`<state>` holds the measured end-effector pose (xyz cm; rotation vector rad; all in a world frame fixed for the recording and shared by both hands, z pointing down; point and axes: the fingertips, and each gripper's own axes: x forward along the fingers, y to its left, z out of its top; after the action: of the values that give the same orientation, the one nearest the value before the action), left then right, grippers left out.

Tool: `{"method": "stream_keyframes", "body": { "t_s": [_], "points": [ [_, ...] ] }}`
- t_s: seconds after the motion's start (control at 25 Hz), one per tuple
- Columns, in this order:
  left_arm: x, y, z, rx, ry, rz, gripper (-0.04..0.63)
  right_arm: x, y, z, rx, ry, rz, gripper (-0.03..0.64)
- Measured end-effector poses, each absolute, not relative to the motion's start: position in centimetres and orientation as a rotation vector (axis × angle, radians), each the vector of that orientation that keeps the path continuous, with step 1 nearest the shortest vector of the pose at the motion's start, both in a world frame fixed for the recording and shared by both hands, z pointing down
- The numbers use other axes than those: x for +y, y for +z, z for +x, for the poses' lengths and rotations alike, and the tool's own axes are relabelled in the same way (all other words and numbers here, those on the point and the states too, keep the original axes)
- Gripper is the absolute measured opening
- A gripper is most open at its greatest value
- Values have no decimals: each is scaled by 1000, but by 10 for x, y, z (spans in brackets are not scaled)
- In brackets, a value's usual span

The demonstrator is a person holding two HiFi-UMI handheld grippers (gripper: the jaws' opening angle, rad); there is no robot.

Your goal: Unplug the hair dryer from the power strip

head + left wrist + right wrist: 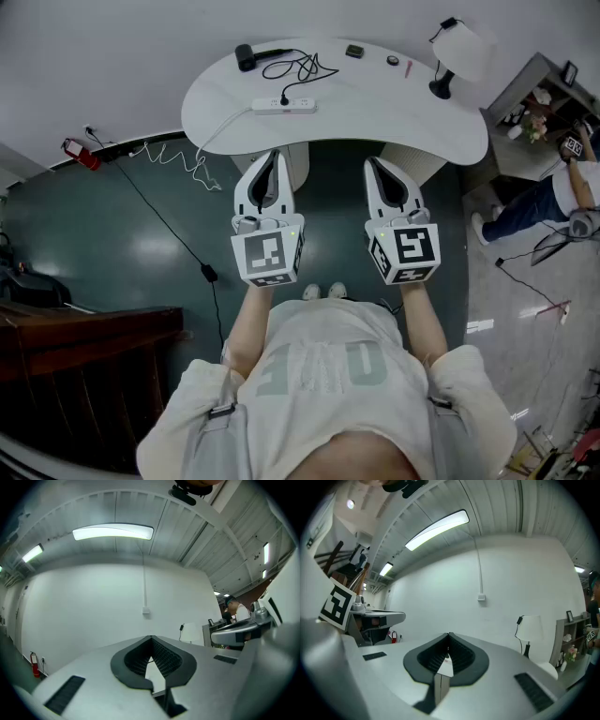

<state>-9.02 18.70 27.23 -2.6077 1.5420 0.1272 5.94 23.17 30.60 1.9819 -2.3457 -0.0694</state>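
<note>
Both claws were clenched and empty. The left claw point(270, 161) and right claw point(379, 165) hung level, side by side, short of the table point(375, 117). Ahead of the left claw lay the strip point(283, 106), with the dryer point(246, 57) beyond it and the cord point(302, 67) coiled between them.

Counted on the white table point(375, 117): one power strip point(284, 106), one black hair dryer point(246, 57), one table lamp point(457, 49) at the far right corner, and three small unidentified items point(353, 52) along the far edge. Two grippers are listed: left gripper point(272, 157), right gripper point(373, 164). One red fire extinguisher point(80, 152) is recorded on the floor.
</note>
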Motion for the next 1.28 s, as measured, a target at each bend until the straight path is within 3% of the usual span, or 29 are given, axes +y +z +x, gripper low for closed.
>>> {"method": "stream_keyframes", "body": {
  "t_s": [0.72,1.28],
  "points": [
    [173,277,-117,1504,147,-2614,12,217,317,41,-2398,7,1975,18],
    [76,299,-115,1538,197,-2573,12,135,347,67,-2426,-1,1929,18]
  ]
}}
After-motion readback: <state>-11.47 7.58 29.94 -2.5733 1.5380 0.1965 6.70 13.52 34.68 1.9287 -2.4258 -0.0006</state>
